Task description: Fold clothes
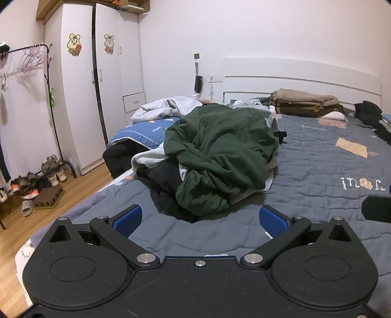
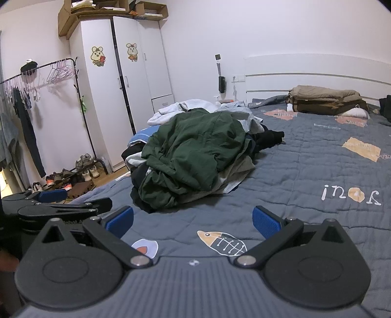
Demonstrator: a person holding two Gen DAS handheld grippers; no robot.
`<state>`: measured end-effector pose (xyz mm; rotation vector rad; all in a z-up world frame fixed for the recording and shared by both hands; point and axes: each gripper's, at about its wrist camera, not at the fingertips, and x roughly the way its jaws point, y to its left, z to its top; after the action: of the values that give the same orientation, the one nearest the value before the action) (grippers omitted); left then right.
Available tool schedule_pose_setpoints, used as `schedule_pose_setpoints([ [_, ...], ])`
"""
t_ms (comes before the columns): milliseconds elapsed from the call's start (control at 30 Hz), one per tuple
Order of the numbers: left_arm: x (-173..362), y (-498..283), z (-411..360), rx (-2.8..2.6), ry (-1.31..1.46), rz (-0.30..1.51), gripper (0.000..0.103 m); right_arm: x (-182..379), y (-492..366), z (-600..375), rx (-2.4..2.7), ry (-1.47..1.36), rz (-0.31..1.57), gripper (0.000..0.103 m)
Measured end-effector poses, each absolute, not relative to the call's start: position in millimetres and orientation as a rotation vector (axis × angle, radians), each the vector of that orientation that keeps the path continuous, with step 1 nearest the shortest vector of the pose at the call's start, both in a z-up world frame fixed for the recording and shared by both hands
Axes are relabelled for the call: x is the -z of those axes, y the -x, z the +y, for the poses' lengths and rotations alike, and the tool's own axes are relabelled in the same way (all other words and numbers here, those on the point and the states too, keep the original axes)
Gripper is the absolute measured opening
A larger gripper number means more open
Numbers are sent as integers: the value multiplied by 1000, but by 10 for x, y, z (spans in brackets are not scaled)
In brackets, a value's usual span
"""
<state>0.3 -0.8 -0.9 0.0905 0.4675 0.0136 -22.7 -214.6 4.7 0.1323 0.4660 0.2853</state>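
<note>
A dark green garment [image 1: 220, 156] lies crumpled on top of a pile of clothes [image 2: 234, 171] on the grey quilted bed [image 1: 317, 159], near the bed's left edge and about halfway up its length. Bare quilt lies between the pile and both tools, and wide open quilt stretches from the pile to the right edge.

The left gripper [image 1: 199, 219] hangs just short of the pile, blue pads spread wide, holding nothing. The right gripper [image 2: 193, 220] sits farther back over a fish print [image 2: 222, 242], also wide open and empty.

Folded brown bedding [image 1: 308, 102] rests by the headboard [image 1: 293, 75]. Only the right view shows the left tool from the side, cardboard boxes [image 2: 80, 12] atop the wardrobe [image 2: 117, 80], and dark clothes hanging on the rack [image 2: 39, 71].
</note>
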Motion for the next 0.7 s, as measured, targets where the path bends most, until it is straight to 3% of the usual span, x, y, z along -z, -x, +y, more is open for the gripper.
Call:
schedule_pose_setpoints([
  [700, -2, 7, -39, -2, -119, 449, 103, -49, 227, -2154, -288, -134, 461, 103],
])
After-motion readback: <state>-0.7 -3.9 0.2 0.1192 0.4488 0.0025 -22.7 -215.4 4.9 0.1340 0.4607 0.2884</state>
